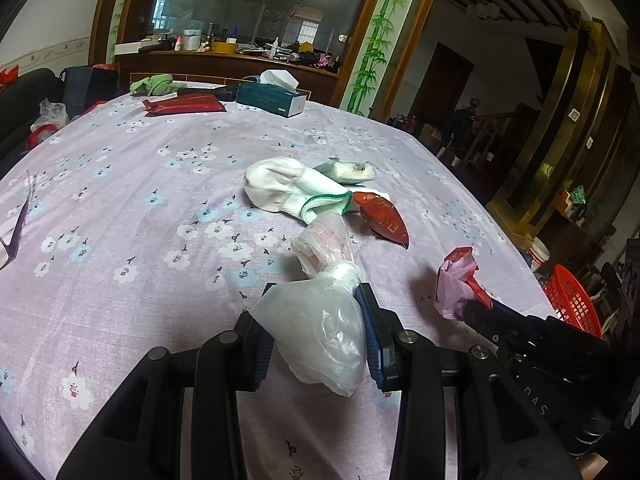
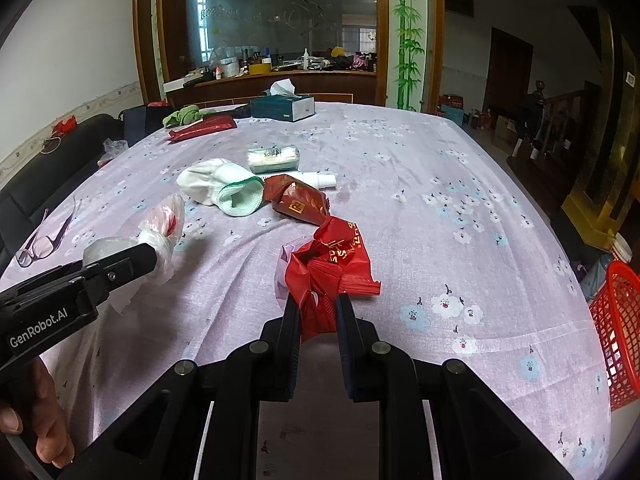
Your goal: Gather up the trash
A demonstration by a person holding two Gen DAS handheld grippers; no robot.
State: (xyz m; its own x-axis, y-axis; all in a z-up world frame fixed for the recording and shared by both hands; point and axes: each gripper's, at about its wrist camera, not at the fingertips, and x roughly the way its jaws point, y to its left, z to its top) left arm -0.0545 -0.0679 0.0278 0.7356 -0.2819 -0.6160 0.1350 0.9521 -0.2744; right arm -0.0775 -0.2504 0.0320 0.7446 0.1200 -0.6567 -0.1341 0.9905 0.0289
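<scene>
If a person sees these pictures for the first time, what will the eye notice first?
Probably the two loaded grippers: the left gripper is shut on a clear plastic bag, and the right gripper pinches a red wrapper. Next comes the clutter mid-table, a white sock beside a dark red packet.

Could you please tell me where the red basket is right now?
The red basket sits off the table's right edge, low down, to the right of the right hand-held gripper.
</scene>
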